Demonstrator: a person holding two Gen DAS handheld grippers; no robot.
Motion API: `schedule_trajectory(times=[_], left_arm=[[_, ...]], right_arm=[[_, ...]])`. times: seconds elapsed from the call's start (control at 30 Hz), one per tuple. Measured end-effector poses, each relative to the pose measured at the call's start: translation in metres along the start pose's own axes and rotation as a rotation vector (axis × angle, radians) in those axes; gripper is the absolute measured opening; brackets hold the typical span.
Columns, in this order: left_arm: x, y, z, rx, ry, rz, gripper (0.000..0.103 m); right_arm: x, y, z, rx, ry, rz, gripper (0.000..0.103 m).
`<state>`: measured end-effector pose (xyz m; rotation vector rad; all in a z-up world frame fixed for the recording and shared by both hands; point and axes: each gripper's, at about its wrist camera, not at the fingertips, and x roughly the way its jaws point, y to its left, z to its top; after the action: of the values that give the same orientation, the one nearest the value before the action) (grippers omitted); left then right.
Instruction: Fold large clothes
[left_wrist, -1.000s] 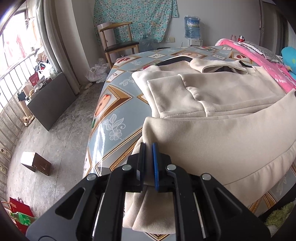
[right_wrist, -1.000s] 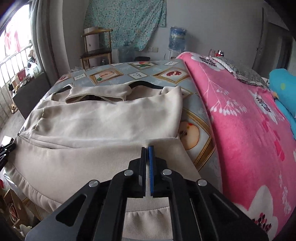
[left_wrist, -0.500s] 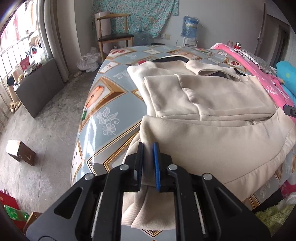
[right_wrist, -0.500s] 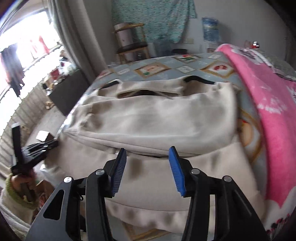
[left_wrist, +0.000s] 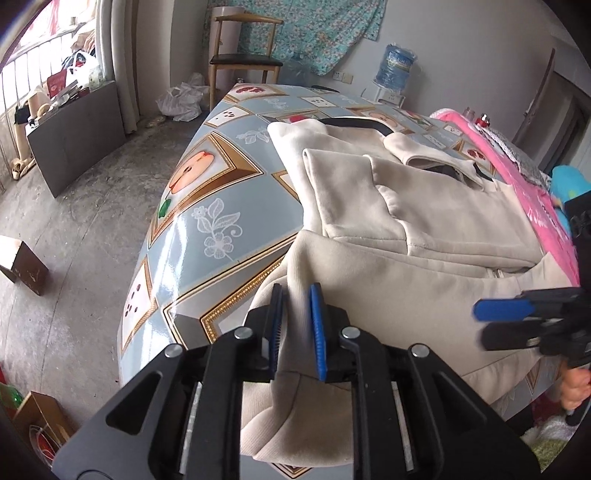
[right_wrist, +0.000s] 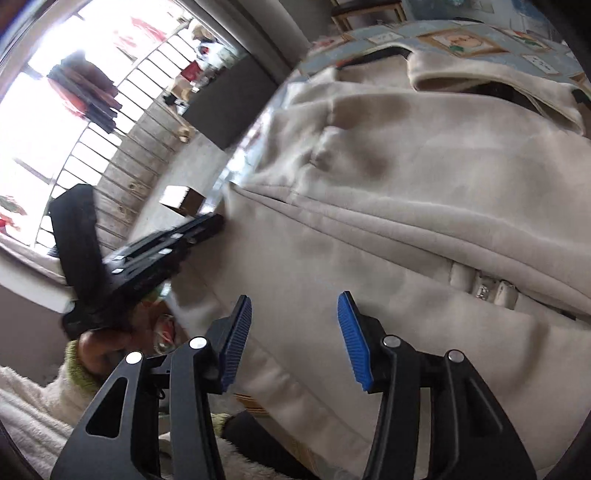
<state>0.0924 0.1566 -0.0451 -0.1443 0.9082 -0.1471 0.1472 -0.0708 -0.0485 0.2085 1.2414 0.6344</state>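
A large cream fleece jacket (left_wrist: 424, 236) lies on the table with its lower half folded up over its body; it fills the right wrist view (right_wrist: 406, 192). My left gripper (left_wrist: 295, 295) has its jaws slightly apart around the jacket's near left corner fold, with cloth between the pads. My right gripper (right_wrist: 293, 306) is open and empty, hovering over the folded lower half. It also shows at the right edge of the left wrist view (left_wrist: 491, 325). The left gripper shows in the right wrist view (right_wrist: 207, 225) at the jacket's left edge.
The table has a glossy blue patterned cover (left_wrist: 207, 206). A pink blanket (left_wrist: 517, 162) lies along its far right side. A wooden chair (left_wrist: 243, 55), a water bottle (left_wrist: 397, 66), a dark cabinet (left_wrist: 77, 129) and a small box (left_wrist: 22, 262) stand on the floor to the left.
My right gripper let go of the jacket hem, opened wide and swung left over the garment. My left gripper's jaws have parted slightly around the corner fold.
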Motion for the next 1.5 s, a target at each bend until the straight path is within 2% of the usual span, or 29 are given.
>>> schedule_trajectory(times=[0.03,0.13,0.2,0.23,0.3,0.37,0.5,0.57,0.7,0.73,0.8,0.87,0.9,0.93,0.97,1.03,1.17,1.2,1.23,1.27,1.37,1.47,1.5], left_arm=[[-0.002,-0.001,-0.001,-0.002,-0.014,0.000,0.009],[-0.018,-0.012,-0.003,0.048,-0.074,-0.012,0.006],[-0.033,-0.021,-0.005,0.105,-0.115,-0.060,0.006],[-0.041,-0.026,-0.006,0.143,-0.131,-0.087,0.006],[-0.053,-0.039,-0.011,0.223,-0.142,-0.123,0.006],[-0.058,-0.049,-0.017,0.288,-0.134,-0.143,0.006],[-0.059,-0.066,-0.029,0.384,-0.102,-0.158,0.006],[-0.056,-0.070,-0.032,0.401,-0.093,-0.160,0.006],[-0.055,-0.069,-0.035,0.390,-0.086,-0.166,0.006],[-0.055,-0.068,-0.035,0.388,-0.083,-0.166,0.006],[-0.054,-0.068,-0.036,0.386,-0.076,-0.162,0.006],[-0.053,-0.067,-0.036,0.391,-0.073,-0.151,0.011],[-0.053,-0.066,-0.035,0.392,-0.071,-0.150,0.017],[-0.053,-0.066,-0.034,0.390,-0.073,-0.156,0.028],[-0.052,-0.066,-0.033,0.389,-0.075,-0.161,0.045],[-0.051,-0.068,-0.033,0.403,-0.079,-0.157,0.056],[-0.030,-0.076,-0.029,0.450,-0.060,-0.091,0.056],[-0.024,-0.075,-0.027,0.442,-0.054,-0.083,0.056],[-0.019,-0.075,-0.023,0.427,-0.055,-0.076,0.047],[-0.015,-0.073,-0.020,0.411,-0.058,-0.068,0.029],[-0.005,-0.067,-0.010,0.355,-0.046,-0.096,0.013],[0.001,-0.066,-0.007,0.337,-0.034,-0.091,0.009],[0.003,-0.063,-0.006,0.315,-0.023,-0.098,0.009]], right_arm=[[-0.001,0.002,0.000,-0.004,-0.012,-0.002,0.047],[0.000,0.004,0.002,0.006,-0.002,-0.022,0.047],[0.000,-0.001,0.003,0.051,0.004,0.010,0.047],[-0.002,-0.004,0.004,0.075,0.003,0.042,0.047],[-0.010,-0.008,0.007,0.132,-0.018,0.194,0.049],[-0.019,-0.006,0.012,0.162,-0.046,0.300,0.058],[-0.026,0.008,0.026,0.160,-0.066,0.396,0.062],[-0.021,0.015,0.032,0.155,-0.046,0.407,0.062],[-0.006,0.030,0.040,0.127,-0.008,0.338,0.062],[-0.002,0.031,0.041,0.122,-0.005,0.316,0.060],[0.009,0.033,0.045,0.118,-0.001,0.275,0.033],[0.011,0.026,0.045,0.129,0.002,0.271,0.017],[0.011,0.025,0.045,0.135,-0.001,0.285,0.012],[0.008,0.027,0.044,0.133,-0.007,0.286,0.011],[0.004,0.027,0.042,0.124,-0.015,0.283,0.010],[-0.006,0.026,0.039,0.104,-0.033,0.291,0.010],[-0.018,0.034,0.038,0.064,-0.050,0.313,0.010],[-0.020,0.034,0.037,0.058,-0.053,0.320,0.010],[-0.020,0.035,0.037,0.055,-0.054,0.329,0.010],[-0.021,0.035,0.037,0.058,-0.056,0.340,0.010],[-0.026,0.025,0.035,0.082,-0.071,0.319,0.014],[-0.045,0.003,0.026,0.131,-0.129,0.309,0.015],[-0.056,-0.009,0.019,0.146,-0.161,0.261,0.021]])
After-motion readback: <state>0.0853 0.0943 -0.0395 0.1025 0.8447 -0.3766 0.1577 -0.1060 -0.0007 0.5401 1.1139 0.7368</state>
